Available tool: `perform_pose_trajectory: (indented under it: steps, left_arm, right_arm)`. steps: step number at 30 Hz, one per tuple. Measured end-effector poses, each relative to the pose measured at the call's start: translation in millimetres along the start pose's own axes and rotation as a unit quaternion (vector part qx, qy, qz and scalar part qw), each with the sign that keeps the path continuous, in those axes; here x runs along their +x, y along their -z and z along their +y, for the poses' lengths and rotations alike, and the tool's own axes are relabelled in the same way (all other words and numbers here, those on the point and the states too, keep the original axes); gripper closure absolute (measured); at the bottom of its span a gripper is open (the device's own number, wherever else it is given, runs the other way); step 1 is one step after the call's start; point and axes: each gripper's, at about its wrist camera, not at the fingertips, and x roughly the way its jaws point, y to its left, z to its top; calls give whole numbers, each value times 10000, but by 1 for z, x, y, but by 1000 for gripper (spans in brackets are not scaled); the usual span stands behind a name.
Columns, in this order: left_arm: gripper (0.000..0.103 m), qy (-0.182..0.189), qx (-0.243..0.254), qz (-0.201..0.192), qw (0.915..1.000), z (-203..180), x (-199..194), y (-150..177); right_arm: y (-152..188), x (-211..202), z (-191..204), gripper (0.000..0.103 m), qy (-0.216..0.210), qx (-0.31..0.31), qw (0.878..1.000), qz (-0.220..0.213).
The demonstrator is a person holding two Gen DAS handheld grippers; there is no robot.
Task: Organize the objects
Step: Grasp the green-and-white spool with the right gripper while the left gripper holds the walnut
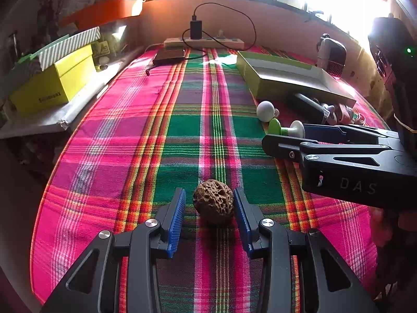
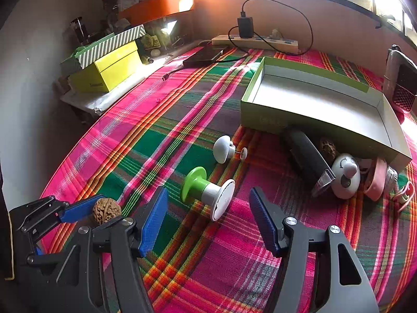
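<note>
Blue pads of the left tool (image 1: 209,195) sit wide around a wrinkly walnut (image 1: 213,201) on the plaid cloth (image 1: 130,143), not squeezing it. Right view: right tool (image 2: 208,208) gapes wide just behind a green-and-white spool (image 2: 206,191); the tray (image 2: 263,120) sits beyond.

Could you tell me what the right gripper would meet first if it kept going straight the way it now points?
Most likely the green and white spool, lying on its side on the plaid cloth just ahead of the open right gripper. It sits between the lines of the fingers, though depth is hard to judge.
</note>
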Motion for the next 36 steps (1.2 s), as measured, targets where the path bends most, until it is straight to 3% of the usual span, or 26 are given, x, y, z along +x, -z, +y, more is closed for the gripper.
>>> perform_pose_trajectory:
  steps: [7, 10, 20, 25, 36]
  left_arm:
    - [67, -73, 81, -36, 9999, -1, 1, 0]
    - [67, -47, 53, -30, 10000, 0, 2, 0]
    - [68, 82, -160, 14, 9998, 6, 1, -2]
    - [74, 78, -186, 21, 9998, 9, 1, -3]
    - [75, 124, -130, 116, 9998, 3, 4, -8]
  right_arm:
    - [-3, 8, 1, 39, 217, 111, 9997, 58]
    - [-4, 8, -1, 47, 340, 163, 9993, 48]
    - [-2, 6, 0, 59, 455, 126, 9989, 36]
    - [0, 5, 2, 69, 413, 27, 9991, 2]
    - [0, -2, -2, 69, 415, 0, 9991, -59]
